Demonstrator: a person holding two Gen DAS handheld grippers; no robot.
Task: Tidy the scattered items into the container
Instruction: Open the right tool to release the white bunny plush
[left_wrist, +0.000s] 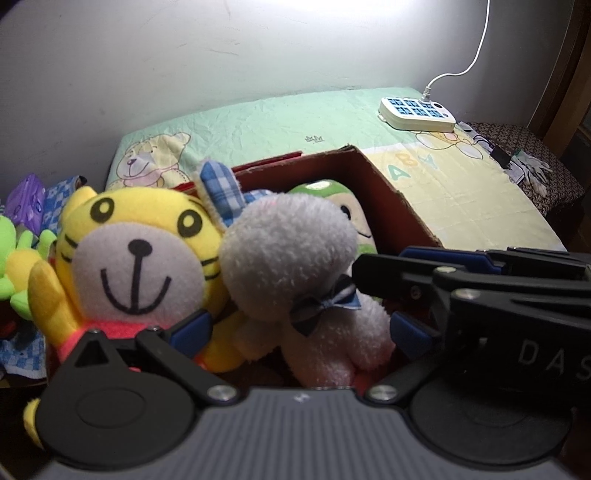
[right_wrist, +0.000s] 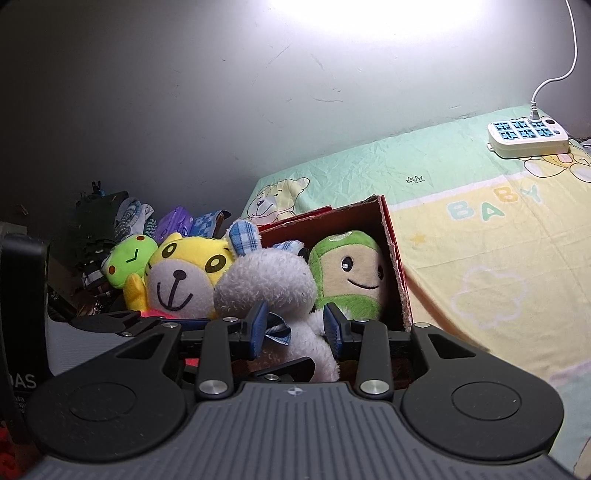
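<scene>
A: Where are we in the tidying?

B: Near the end, I'd judge. The red cardboard box (right_wrist: 391, 258) sits on the bed (right_wrist: 480, 258), and the green-hooded doll (right_wrist: 351, 277) already lies at its far right. The right tool (right_wrist: 293, 326) is clenched on the grey plush rabbit (right_wrist: 266, 284) at the neck, its blue pads pressing the fur on either side of the bow tie (right_wrist: 277, 332).

A: And the left tool?

B: The left tool (left_wrist: 295, 328) stands released: its pads sit wide apart, one by the yellow tiger plush (left_wrist: 140, 258), one to the right of the rabbit's body. Neither presses anything that I can see.

A: Next move?

B: Probably settling the rabbit down into the box beside the green doll and letting go, then fetching the tiger. The box looks crowded, so the rabbit may need pushing down.

A: What can't you make out?

B: The box floor and near wall are hidden behind the toys. Whether the tiger is inside or leaning on the left rim, I cannot tell. The green frog plush (right_wrist: 129, 258) at far left sits among dim clutter, seemingly outside.
</scene>
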